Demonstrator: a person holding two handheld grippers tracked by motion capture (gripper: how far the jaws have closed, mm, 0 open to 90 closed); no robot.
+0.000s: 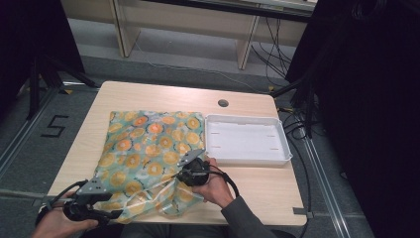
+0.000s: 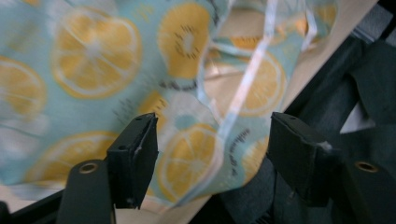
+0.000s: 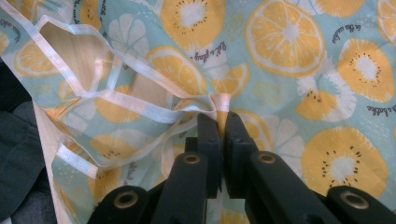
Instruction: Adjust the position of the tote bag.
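Observation:
A light-blue fabric bag (image 1: 148,148) printed with orange and lemon slices lies flat on the wooden table (image 1: 247,188), with white strap handles at its near edge. My right gripper (image 1: 190,173) is shut on the bag's fabric by a white strap; in the right gripper view the jaws pinch a fold of the fabric bag (image 3: 289,70) at the right gripper (image 3: 221,122). My left gripper (image 1: 106,213) is at the table's near left edge, open. In the left gripper view the left gripper (image 2: 212,149) stands wide over the fabric bag (image 2: 93,70) corner, apart from it.
A white rectangular tray (image 1: 246,140) sits to the right of the bag, nothing in it. A round cable hole (image 1: 223,103) is at the table's far side. Dark curtains and cables flank the table; my lap (image 2: 364,84) shows beyond the near edge.

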